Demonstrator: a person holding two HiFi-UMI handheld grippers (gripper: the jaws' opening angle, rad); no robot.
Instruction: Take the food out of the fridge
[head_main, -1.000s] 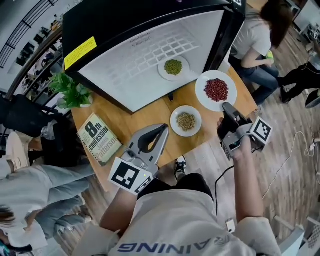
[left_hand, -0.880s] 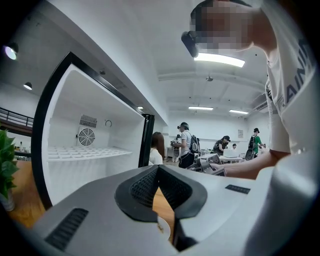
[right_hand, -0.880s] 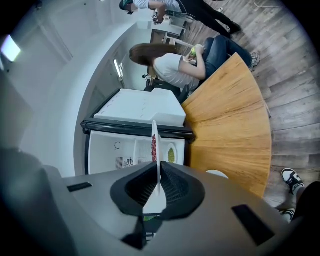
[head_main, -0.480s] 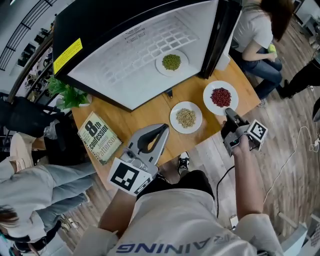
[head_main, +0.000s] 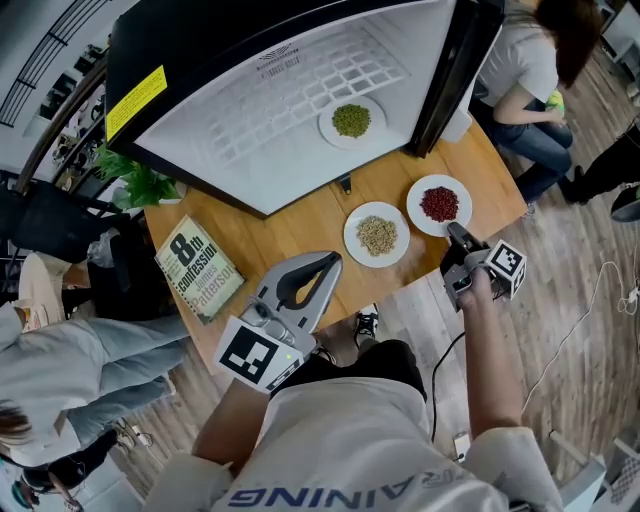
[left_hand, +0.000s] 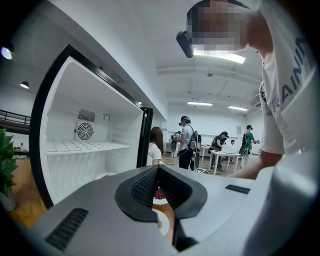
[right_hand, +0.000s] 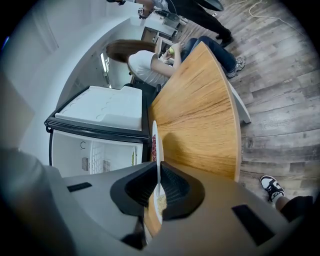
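A white plate of red beans (head_main: 440, 204) sits low at the wooden table's (head_main: 300, 225) right corner. My right gripper (head_main: 455, 232) is shut on its near rim. In the right gripper view the plate (right_hand: 155, 142) stands edge-on between the jaws of the right gripper (right_hand: 158, 172); whether it rests on the wood I cannot tell. A plate of pale beans (head_main: 377, 235) lies on the table left of it. A plate of green beans (head_main: 350, 120) sits inside the open fridge (head_main: 300, 90). My left gripper (head_main: 320, 262) hovers over the table's near edge, shut and empty, seen also as the left gripper (left_hand: 159, 167).
A book (head_main: 197, 272) and a potted plant (head_main: 140, 185) occupy the table's left end. A seated person (head_main: 525, 75) is just past the right corner, and another person (head_main: 60, 350) stands at the left. The fridge door's black frame (head_main: 450, 75) stands near the red-bean plate.
My right gripper has come down and toward me with the red-bean plate, from well above the table to low at its right corner. The left gripper has stayed put.
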